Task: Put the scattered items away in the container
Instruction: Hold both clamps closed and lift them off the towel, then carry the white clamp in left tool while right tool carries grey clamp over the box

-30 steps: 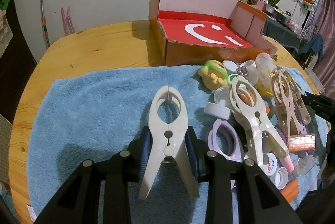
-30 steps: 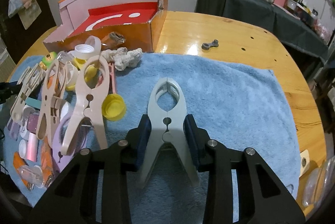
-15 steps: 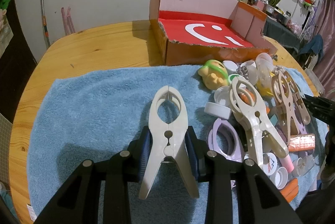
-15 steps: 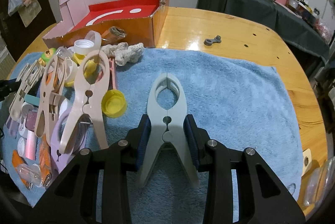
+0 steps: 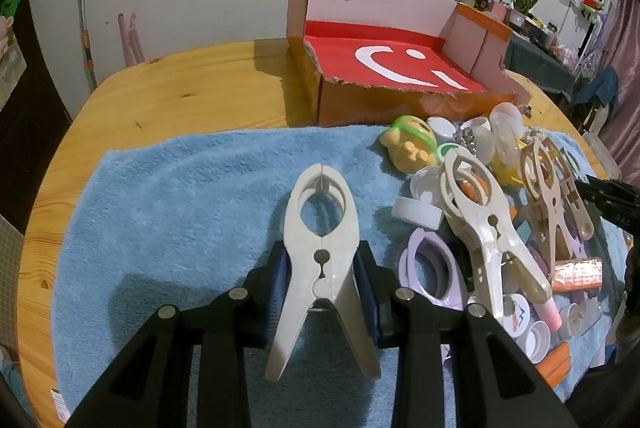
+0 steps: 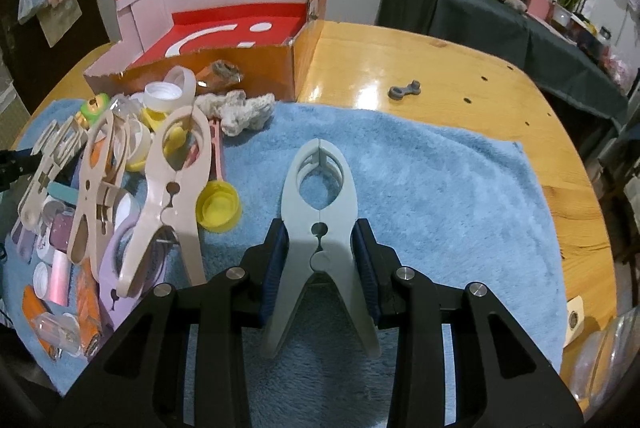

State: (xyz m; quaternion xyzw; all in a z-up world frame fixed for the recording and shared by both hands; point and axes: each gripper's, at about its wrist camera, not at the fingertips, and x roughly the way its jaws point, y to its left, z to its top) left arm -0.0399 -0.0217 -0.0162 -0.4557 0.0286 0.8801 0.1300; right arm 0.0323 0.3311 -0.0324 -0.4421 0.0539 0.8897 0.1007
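A: What do the two sets of jaws hold?

B: The left gripper [image 5: 322, 270] is closed tight on a cream clothes clamp [image 5: 320, 224], its blue pads pressing the clamp's waist. The right gripper [image 6: 320, 264] grips a pale grey clamp [image 6: 319, 206] the same way. Both clamps point toward 12 o'clock over a blue towel [image 5: 180, 196] spread on the wooden surface [image 5: 180, 84].

A: And the container?

B: An orange cardboard box [image 5: 400, 68] with a red floor stands just beyond the towel, at 1 o'clock in the left view and 11 o'clock in the right view.

A: The clutter?

B: A heap of clamps, bottle caps and small toys [image 5: 500, 208] lies on the towel at 3 o'clock from the left gripper; a yellow cap [image 6: 219, 206] sits at 9 o'clock from the grey clamp.
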